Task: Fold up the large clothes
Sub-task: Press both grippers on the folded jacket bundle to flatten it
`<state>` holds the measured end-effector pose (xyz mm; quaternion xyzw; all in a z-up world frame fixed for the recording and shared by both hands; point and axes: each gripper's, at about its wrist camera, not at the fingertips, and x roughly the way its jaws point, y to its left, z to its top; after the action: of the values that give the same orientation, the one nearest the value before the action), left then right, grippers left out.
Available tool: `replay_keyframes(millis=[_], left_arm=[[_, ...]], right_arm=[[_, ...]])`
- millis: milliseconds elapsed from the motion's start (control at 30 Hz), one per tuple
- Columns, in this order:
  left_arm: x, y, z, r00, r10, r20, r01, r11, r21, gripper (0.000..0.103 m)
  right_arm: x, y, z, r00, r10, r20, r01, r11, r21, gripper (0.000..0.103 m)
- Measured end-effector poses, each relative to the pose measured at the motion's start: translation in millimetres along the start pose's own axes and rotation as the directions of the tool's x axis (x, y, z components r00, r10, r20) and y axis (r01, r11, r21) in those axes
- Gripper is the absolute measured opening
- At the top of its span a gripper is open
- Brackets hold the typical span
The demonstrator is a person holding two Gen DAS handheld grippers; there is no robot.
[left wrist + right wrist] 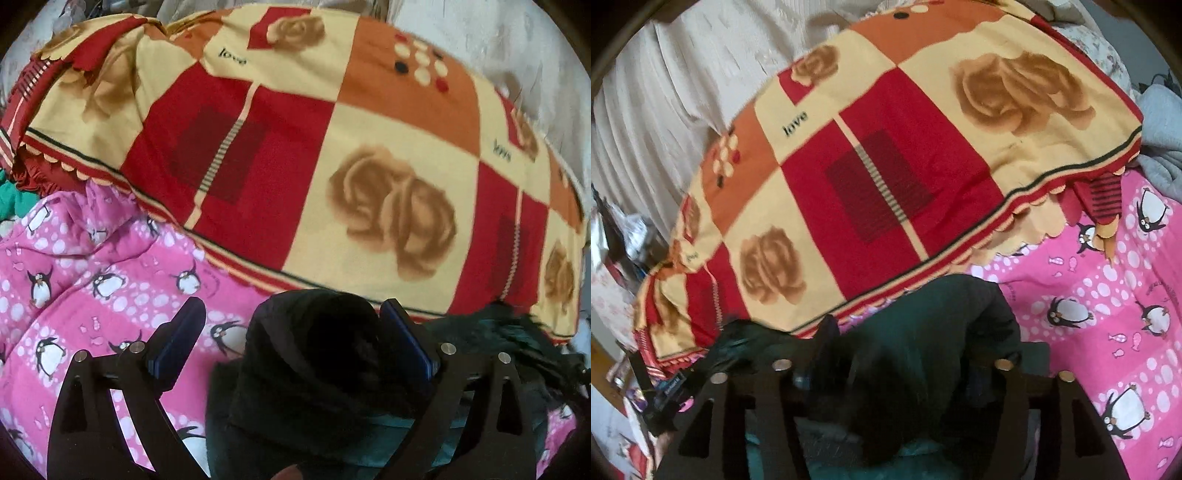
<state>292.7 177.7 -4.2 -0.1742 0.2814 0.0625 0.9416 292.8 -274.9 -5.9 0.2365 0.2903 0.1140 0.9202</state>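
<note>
the fold looks just laid and released: the left gripper point(291, 332) stands wide open, the bulky dark padded garment point(314, 369) loose between its fingers. the right gripper point(894, 365) is half hidden by that garment; whether it grips, i cannot tell. next, probably regrasp an edge.

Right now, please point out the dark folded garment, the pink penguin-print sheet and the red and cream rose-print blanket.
dark folded garment point(314, 369), left wrist view, its top fold.
pink penguin-print sheet point(1108, 295), right wrist view, a flat part.
red and cream rose-print blanket point(391, 206), left wrist view, a printed rose.
</note>
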Motion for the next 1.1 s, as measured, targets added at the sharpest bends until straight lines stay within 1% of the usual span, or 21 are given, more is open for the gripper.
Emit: replay_keyframes(millis=[67, 167, 300, 400, 467, 500, 567, 600, 633, 667, 700, 733, 767, 867, 1000, 1100], left_arm=[[-2.0, -3.0, -0.4, 0.999, -0.032, -0.001, 0.032, 0.999, -0.002, 0.095], [-1.9, -16.5, -4.8, 0.997, -0.072, -0.017, 0.072, 0.997, 0.035, 0.095], [2.5, -34.9, -11.2, 0.993, -0.106, -0.051, 0.110, 0.990, 0.089, 0.095], [9.0, -44.9, -17.6, 0.990, -0.104, -0.090, 0.115, 0.985, 0.125, 0.095], [17.1, -49.2, -23.3, 0.986, -0.093, -0.136, 0.112, 0.983, 0.143, 0.095], [23.6, -50.8, -27.6, 0.983, -0.074, -0.165, 0.100, 0.983, 0.155, 0.095], [35.9, -50.9, -36.6, 0.977, -0.033, -0.210, 0.070, 0.983, 0.170, 0.095], [42.9, -50.0, -41.0, 0.971, -0.017, -0.237, 0.059, 0.983, 0.173, 0.095], [52.5, -48.8, -46.1, 0.961, 0.001, -0.277, 0.050, 0.983, 0.175, 0.095], [55.2, -48.2, -50.6, 0.957, 0.007, -0.291, 0.048, 0.982, 0.183, 0.095], [56.9, -48.9, -53.7, 0.957, 0.014, -0.290, 0.046, 0.979, 0.199, 0.096], [58.4, -50.6, -56.8, 0.960, 0.022, -0.279, 0.044, 0.973, 0.225, 0.098], [60.3, -50.7, -58.9, 0.961, 0.027, -0.275, 0.041, 0.970, 0.239, 0.098], [67.8, -51.1, -65.6, 0.962, 0.039, -0.270, 0.031, 0.968, 0.249, 0.101], [70.4, -57.8, -71.4, 0.962, 0.078, -0.263, 0.003, 0.956, 0.292, 0.102], [69.7, -56.5, -71.2, 0.963, 0.067, -0.263, 0.011, 0.959, 0.283, 0.102]], right_arm=[[-8.4, 4.3, 1.4, 0.999, 0.012, 0.032, -0.012, 1.000, -0.007, 0.062], [-14.4, 12.6, 2.1, 0.998, 0.003, 0.058, 0.000, 0.999, -0.053, 0.062], [-13.0, 32.3, -4.2, 0.997, -0.034, 0.069, 0.046, 0.983, -0.180, 0.062], [-10.2, 39.9, -9.2, 0.997, -0.050, 0.062, 0.063, 0.970, -0.233, 0.062], [-5.7, 43.4, -12.4, 0.995, -0.084, 0.047, 0.094, 0.958, -0.270, 0.062], [-2.0, 43.7, -14.6, 0.993, -0.110, 0.033, 0.115, 0.950, -0.289, 0.062], [11.6, 41.5, -19.4, 0.991, -0.130, -0.018, 0.117, 0.939, -0.323, 0.062], [18.8, 39.1, -21.4, 0.989, -0.145, -0.042, 0.123, 0.934, -0.335, 0.062], [27.7, 36.5, -23.5, 0.984, -0.165, -0.068, 0.132, 0.929, -0.347, 0.062], [36.0, 33.2, -25.9, 0.979, -0.184, -0.093, 0.141, 0.925, -0.353, 0.062], [50.6, 26.8, -30.0, 0.966, -0.212, -0.147, 0.148, 0.923, -0.356, 0.062], [67.8, 17.9, -36.1, 0.945, -0.241, -0.222, 0.152, 0.922, -0.357, 0.062], [74.9, 13.2, -40.3, 0.937, -0.245, -0.249, 0.146, 0.923, -0.356, 0.063], [88.5, 0.9, -46.5, 0.934, -0.227, -0.275, 0.119, 0.926, -0.358, 0.064], [93.5, -4.9, -48.1, 0.927, -0.226, -0.298, 0.118, 0.933, -0.340, 0.065], [90.9, -1.9, -47.3, 0.924, -0.240, -0.299, 0.126, 0.927, -0.352, 0.066]])
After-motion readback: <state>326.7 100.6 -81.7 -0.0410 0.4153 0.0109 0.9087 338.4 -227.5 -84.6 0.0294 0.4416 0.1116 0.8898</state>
